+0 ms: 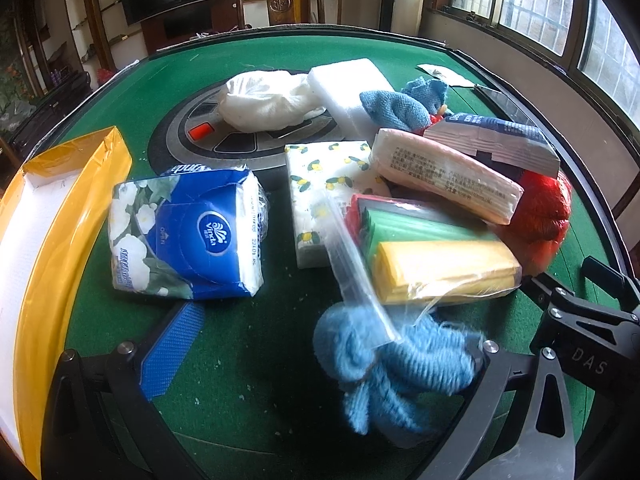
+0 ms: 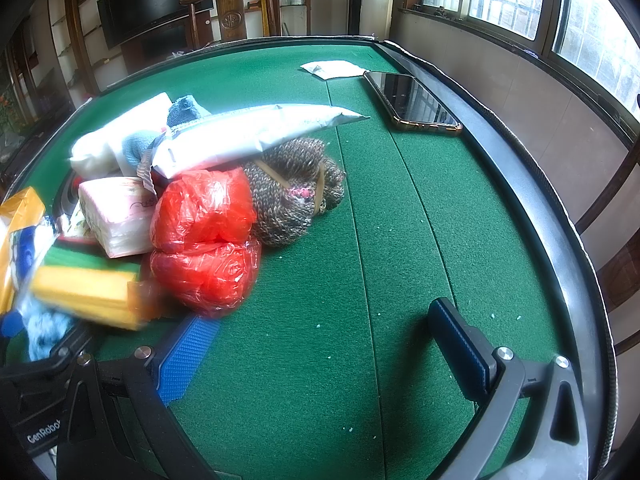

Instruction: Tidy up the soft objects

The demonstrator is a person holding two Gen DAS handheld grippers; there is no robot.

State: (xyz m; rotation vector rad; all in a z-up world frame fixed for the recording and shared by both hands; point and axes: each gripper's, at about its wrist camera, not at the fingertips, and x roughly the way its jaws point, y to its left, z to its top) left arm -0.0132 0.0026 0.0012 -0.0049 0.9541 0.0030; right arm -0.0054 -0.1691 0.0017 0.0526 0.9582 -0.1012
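My left gripper (image 1: 320,348) is open; its right finger presses against a blue yarn bundle (image 1: 396,364) that lies partly between the jaws. A bagged yellow and green sponge pack (image 1: 432,256) lies just beyond it. A blue Vinda tissue pack (image 1: 188,232) sits ahead left, a lemon-print tissue pack (image 1: 324,196) in the middle, a pink tissue pack (image 1: 444,176) on the pile. My right gripper (image 2: 324,344) is open and empty over bare felt, right of a red plastic bag (image 2: 204,240) and a brown knit bundle (image 2: 296,188).
A yellow-rimmed box (image 1: 48,216) stands at the far left. A white cloth (image 1: 268,100), white foam block (image 1: 348,88) and blue towel (image 1: 396,108) lie further back. A phone (image 2: 412,100) and a paper packet (image 2: 332,68) lie near the table's right rim (image 2: 560,240).
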